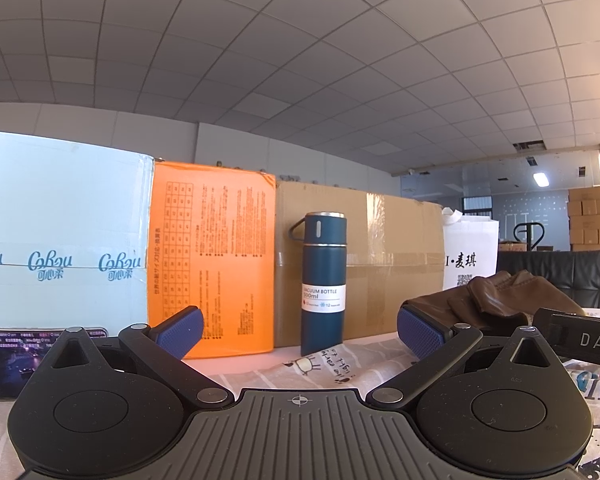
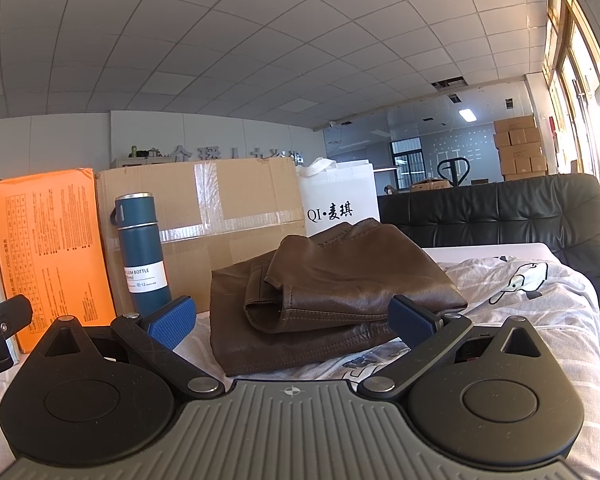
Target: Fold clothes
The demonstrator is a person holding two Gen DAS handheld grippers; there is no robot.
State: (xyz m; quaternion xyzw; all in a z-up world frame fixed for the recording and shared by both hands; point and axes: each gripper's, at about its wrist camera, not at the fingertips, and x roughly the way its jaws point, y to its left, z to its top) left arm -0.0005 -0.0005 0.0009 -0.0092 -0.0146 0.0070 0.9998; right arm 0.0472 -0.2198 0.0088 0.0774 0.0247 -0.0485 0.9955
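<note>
A brown leather garment (image 2: 332, 292) lies folded in a compact stack on the printed sheet (image 2: 540, 292), straight ahead of my right gripper (image 2: 292, 322). That gripper is open, blue pads wide apart, with nothing between them. In the left wrist view the same brown garment (image 1: 496, 300) sits at the right, beyond the right pad. My left gripper (image 1: 300, 330) is open too and empty, low over the sheet and pointing at the blue bottle. The other gripper's black body (image 1: 580, 338) shows at the right edge.
A blue vacuum bottle (image 1: 324, 280) stands upright in front of a cardboard box (image 1: 388, 248). An orange box (image 1: 212, 256) and a pale tissue carton (image 1: 60, 236) line the back. A white bag (image 2: 340, 196) and black sofa (image 2: 500, 212) sit behind. A phone (image 1: 4, 356) leans at left.
</note>
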